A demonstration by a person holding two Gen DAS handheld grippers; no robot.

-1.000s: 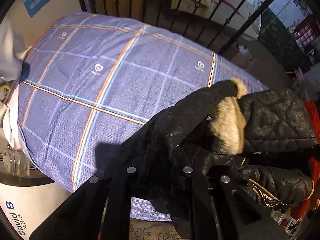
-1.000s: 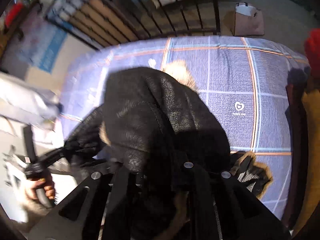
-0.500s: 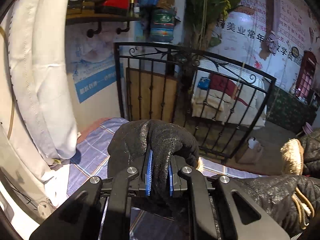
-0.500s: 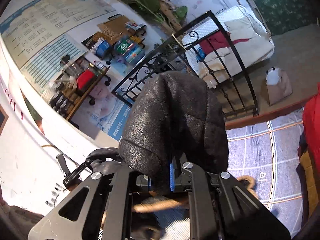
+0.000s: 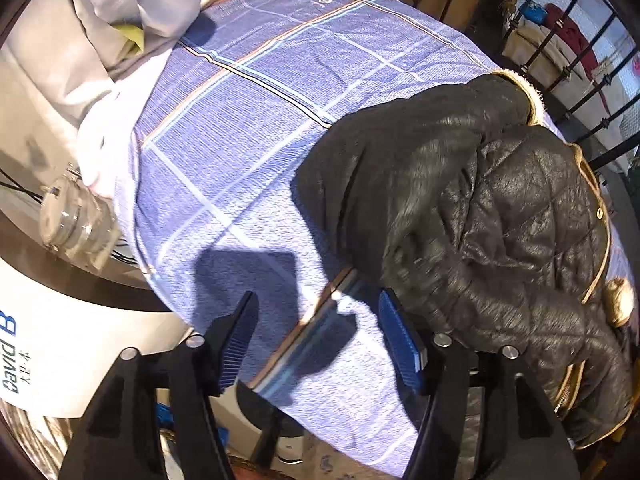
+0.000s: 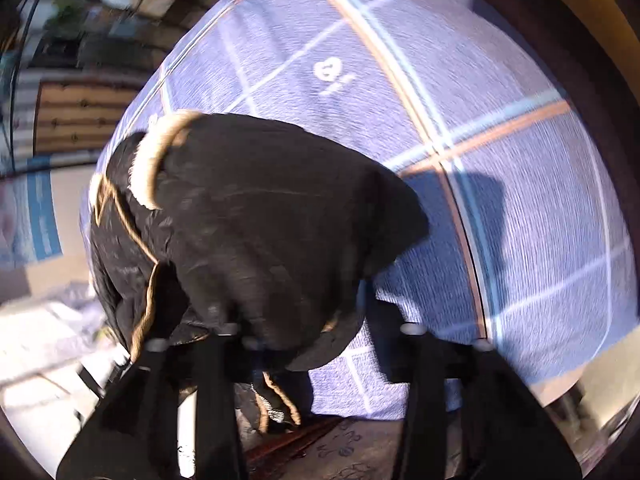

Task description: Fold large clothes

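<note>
Coat (image 5: 472,216) released since earlier, now heaped on the checked surface (image 5: 248,128), left gripper (image 5: 320,344) jaws opening, nothing between, coat just right of them, right view blurred, right gripper (image 6: 316,344) jaws opening over the coat's (image 6: 256,216) edge.

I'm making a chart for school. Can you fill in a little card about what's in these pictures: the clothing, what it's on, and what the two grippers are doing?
clothing: black coat with tan fur trim
lying on: blue checked sheet, coat bunched, its lower edge hanging over the near edge
left gripper: opening, nothing between its fingers, coat beside it
right gripper: opening, coat hem at its fingers, view blurred
folded: not yet
</note>
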